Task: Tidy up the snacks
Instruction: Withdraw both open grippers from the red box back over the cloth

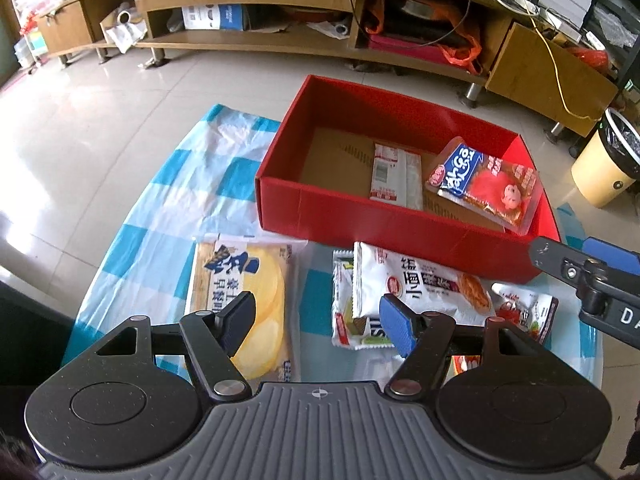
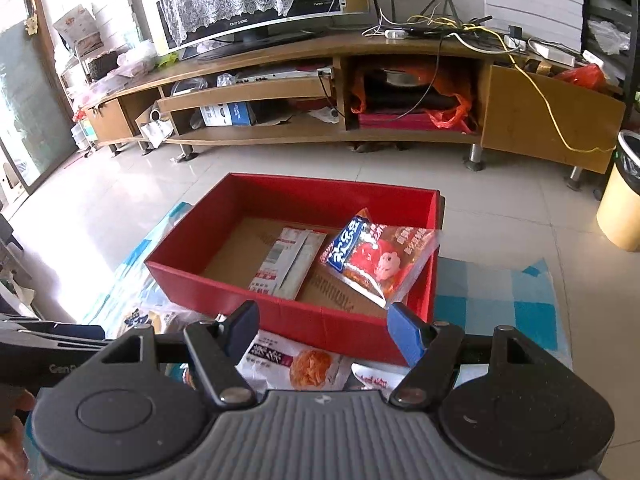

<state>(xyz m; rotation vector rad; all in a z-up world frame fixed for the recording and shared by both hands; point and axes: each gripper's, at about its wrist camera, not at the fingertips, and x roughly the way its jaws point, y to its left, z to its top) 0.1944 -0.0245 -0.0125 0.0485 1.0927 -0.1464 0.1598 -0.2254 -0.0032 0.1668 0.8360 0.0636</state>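
A red box (image 1: 372, 224) (image 2: 280, 316) sits on a blue-checked cloth. Inside lie a white packet (image 1: 396, 176) (image 2: 288, 260) and a blue-and-red snack bag (image 1: 488, 184) (image 2: 376, 260) leaning on the right wall. In front of the box lie a yellow chip bag (image 1: 248, 304), a white cake packet (image 1: 424, 288) (image 2: 304, 364) on a green-edged packet (image 1: 344, 308), and a small red packet (image 1: 524, 312). My left gripper (image 1: 318, 320) is open and empty above these. My right gripper (image 2: 324, 332) is open and empty over the box's near wall; it also shows in the left wrist view (image 1: 580, 272).
The cloth (image 1: 192, 184) (image 2: 500, 292) covers a low table. A long wooden TV stand (image 1: 280, 36) (image 2: 320, 120) crosses the background over a tiled floor. A yellow bin (image 1: 608, 160) (image 2: 620, 196) stands at the right.
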